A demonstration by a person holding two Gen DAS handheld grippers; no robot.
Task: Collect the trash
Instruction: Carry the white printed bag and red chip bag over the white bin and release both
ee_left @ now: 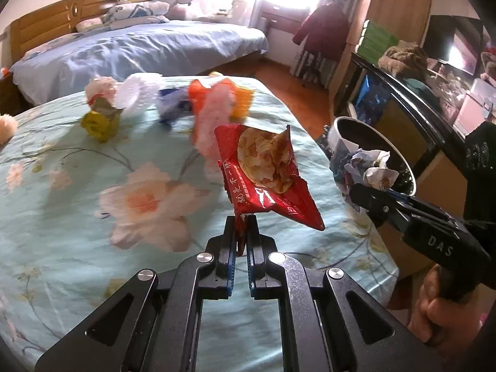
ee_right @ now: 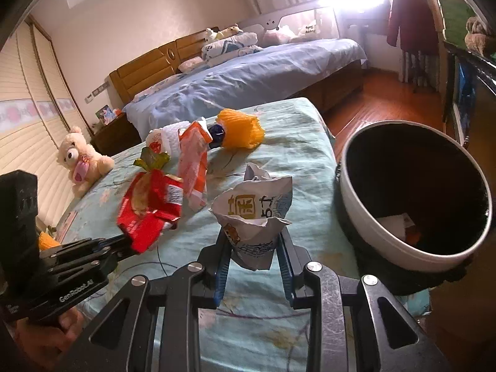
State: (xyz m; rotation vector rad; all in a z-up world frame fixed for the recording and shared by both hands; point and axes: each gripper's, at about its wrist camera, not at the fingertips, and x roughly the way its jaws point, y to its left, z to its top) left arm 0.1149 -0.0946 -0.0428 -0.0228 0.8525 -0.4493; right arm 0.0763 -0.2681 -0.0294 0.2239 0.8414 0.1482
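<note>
A red chip bag (ee_left: 266,179) is pinched by its bottom edge in the left gripper (ee_left: 241,232), above the flowered bed cover (ee_left: 62,186). A crumpled paper (ee_right: 257,217) is squeezed in the right gripper (ee_right: 252,248), just beside the bin (ee_right: 365,226) at the bed's right edge. More trash (ee_right: 193,161) is left near the far edge.
</note>
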